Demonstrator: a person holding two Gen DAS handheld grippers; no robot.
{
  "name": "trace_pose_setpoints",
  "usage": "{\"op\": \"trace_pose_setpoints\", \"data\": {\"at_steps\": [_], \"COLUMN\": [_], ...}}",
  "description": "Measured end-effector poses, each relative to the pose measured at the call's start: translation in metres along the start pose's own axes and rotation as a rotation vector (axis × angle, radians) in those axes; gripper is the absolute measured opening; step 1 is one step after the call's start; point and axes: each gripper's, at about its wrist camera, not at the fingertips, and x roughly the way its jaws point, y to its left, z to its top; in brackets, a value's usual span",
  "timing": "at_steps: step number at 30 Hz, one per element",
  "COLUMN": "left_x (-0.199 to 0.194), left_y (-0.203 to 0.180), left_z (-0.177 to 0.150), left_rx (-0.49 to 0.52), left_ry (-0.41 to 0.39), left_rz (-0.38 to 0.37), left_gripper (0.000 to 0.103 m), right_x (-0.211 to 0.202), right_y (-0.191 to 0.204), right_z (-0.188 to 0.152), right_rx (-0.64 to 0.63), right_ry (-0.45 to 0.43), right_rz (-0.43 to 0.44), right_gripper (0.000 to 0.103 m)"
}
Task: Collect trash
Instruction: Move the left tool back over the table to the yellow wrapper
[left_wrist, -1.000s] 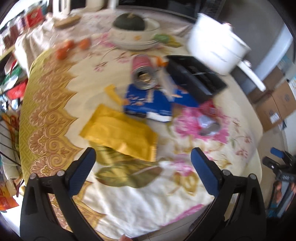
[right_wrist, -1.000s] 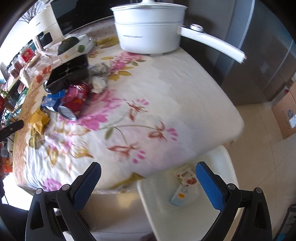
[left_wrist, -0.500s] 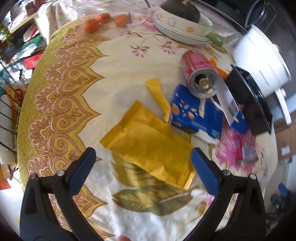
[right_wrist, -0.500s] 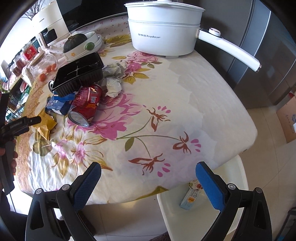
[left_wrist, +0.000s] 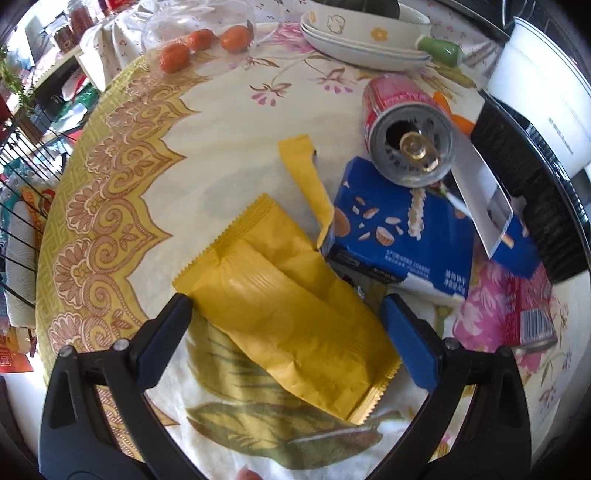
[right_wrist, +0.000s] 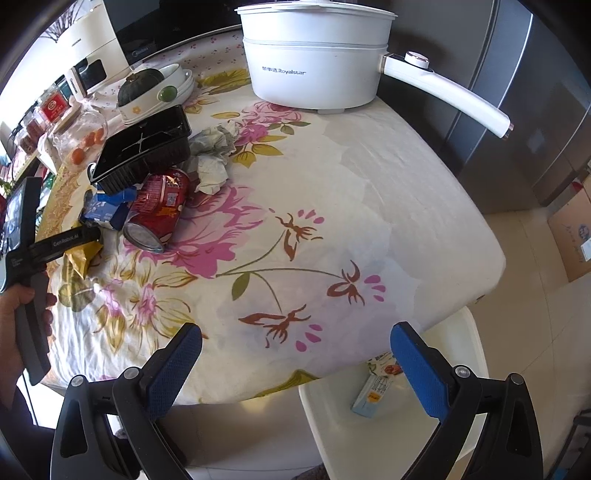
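A flat yellow wrapper (left_wrist: 288, 314) lies on the flowered tablecloth (left_wrist: 229, 184), and my left gripper (left_wrist: 286, 314) is open with a finger on either side of it, close above. Behind it lie a torn yellow strip (left_wrist: 306, 177), a blue carton (left_wrist: 402, 236), a tipped red can (left_wrist: 406, 136) and a black tray (left_wrist: 528, 192). In the right wrist view the same pile shows at the left: red can (right_wrist: 159, 210), black tray (right_wrist: 144, 147), crumpled tissue (right_wrist: 214, 155), yellow wrapper (right_wrist: 81, 258). My right gripper (right_wrist: 295, 339) is open and holds nothing, above the table's near edge.
A white electric pot (right_wrist: 317, 62) with a long handle stands at the back. Stacked bowls (left_wrist: 365, 37) and small oranges (left_wrist: 199, 48) sit beyond the pile. Below the table edge a white plastic piece (right_wrist: 388, 424) bears a small box (right_wrist: 373, 391). A hand (right_wrist: 22, 306) holds the left gripper.
My left gripper has come down and forward onto the yellow wrapper, which now lies between its fingers. The right gripper's view has shifted to show more of the table.
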Motion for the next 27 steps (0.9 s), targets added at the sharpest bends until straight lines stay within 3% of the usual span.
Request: {"op": "trace_pose_setpoints", "data": {"at_steps": [6, 11, 15, 19, 22, 27], "left_x": [-0.004, -0.021, -0.031, -0.037, -0.032, -0.01], "left_y": [0.013, 0.035, 0.054, 0.061, 0.059, 0.05], "left_z": [-0.015, -0.027, -0.026, -0.019, -0.01, 0.003], "left_rx": [0.116, 0.158, 0.092, -0.04, -0.111, -0.142], "left_ry": [0.076, 0.077, 0.068, 0.012, -0.022, -0.019], "left_rz": [-0.069, -0.113, -0.162, -0.232, -0.193, -0.126], "left_gripper": [0.102, 0.102, 0.102, 0.102, 0.102, 0.102], "right_x": [-0.004, -0.006, -0.007, -0.005, -0.005, -0.004], "right_y": [0.004, 0.014, 0.022, 0.024, 0.02, 0.013], "right_z": [-0.001, 0.0, 0.0, 0.001, 0.001, 0.0], "right_rx": [-0.008, -0.023, -0.037, -0.038, -0.03, -0.028], "right_ry": [-0.007, -0.011, -0.014, -0.012, -0.013, -0.013], "right_rz": [0.004, 0.011, 0.017, 0.018, 0.013, -0.003], "right_gripper": [0.103, 0.103, 0.103, 0.103, 0.103, 0.103]}}
